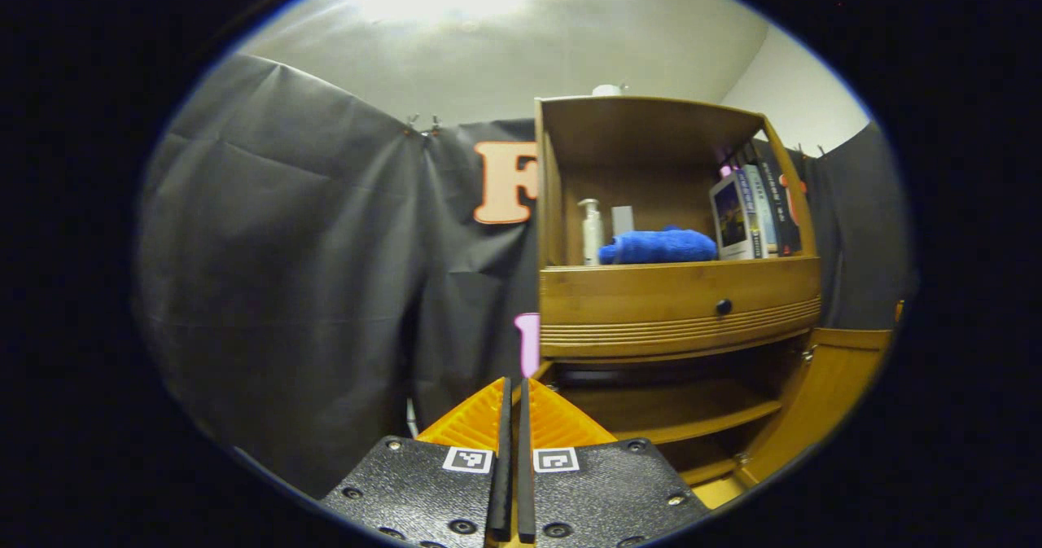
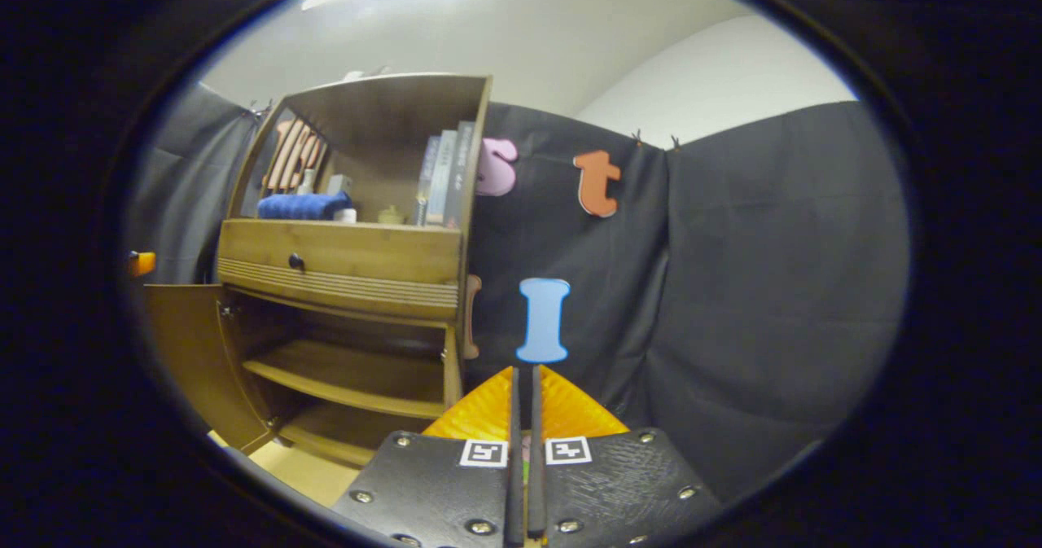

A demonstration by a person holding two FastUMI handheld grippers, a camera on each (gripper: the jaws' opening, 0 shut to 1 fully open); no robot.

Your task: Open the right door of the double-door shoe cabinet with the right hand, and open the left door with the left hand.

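The wooden shoe cabinet stands right of centre in the left gripper view, its lower shelves exposed. Its right door is swung wide open at the far right. In the right gripper view the cabinet sits to the left, and its left door is swung open towards me. My left gripper is shut, just left of the cabinet's left side, with nothing visible between its fingers. My right gripper is shut too, just right of the cabinet's right side and pointing at the wall cloth.
A drawer with a dark knob sits above the open compartment. The top shelf holds a blue towel, a pump bottle and books. Black cloth walls close in on both sides.
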